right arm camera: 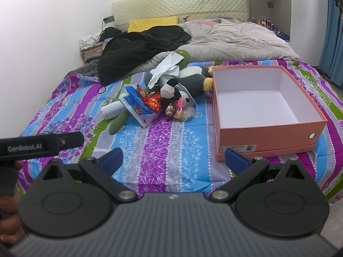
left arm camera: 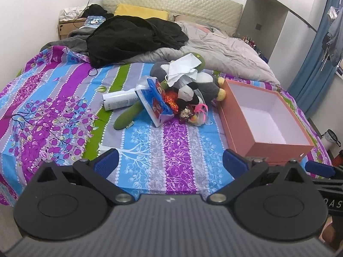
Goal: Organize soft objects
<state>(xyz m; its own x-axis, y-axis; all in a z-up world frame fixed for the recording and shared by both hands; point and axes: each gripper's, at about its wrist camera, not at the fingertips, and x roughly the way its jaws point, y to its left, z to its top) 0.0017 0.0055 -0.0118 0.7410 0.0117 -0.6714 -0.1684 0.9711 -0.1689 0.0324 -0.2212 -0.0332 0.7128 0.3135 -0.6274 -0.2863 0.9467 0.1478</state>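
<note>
A heap of soft things lies mid-bed: a grey and white plush penguin (left arm camera: 205, 85) (right arm camera: 193, 76), a green plush (left arm camera: 126, 115) (right arm camera: 118, 122), white tissues (left arm camera: 182, 68) (right arm camera: 165, 68), a blue tissue pack (left arm camera: 154, 100) (right arm camera: 139, 105), a white tube (left arm camera: 120, 100) (right arm camera: 111, 109) and small dolls (left arm camera: 193, 113) (right arm camera: 175, 109). An open orange box (left arm camera: 233, 117) (right arm camera: 268, 132), white inside and empty, stands to the right of the heap. My left gripper (left arm camera: 170, 162) and right gripper (right arm camera: 173, 160) hover open over the bed's near edge, holding nothing.
A colourful striped sheet (left arm camera: 64, 111) (right arm camera: 163, 141) covers the bed. Black clothing (left arm camera: 133, 36) (right arm camera: 137, 47), a grey duvet (left arm camera: 225, 51) (right arm camera: 240, 40) and a yellow pillow (left arm camera: 139, 11) lie toward the headboard. Blue curtains (left arm camera: 317, 64) hang at right. A hand (right arm camera: 8, 205) holds the left gripper's handle.
</note>
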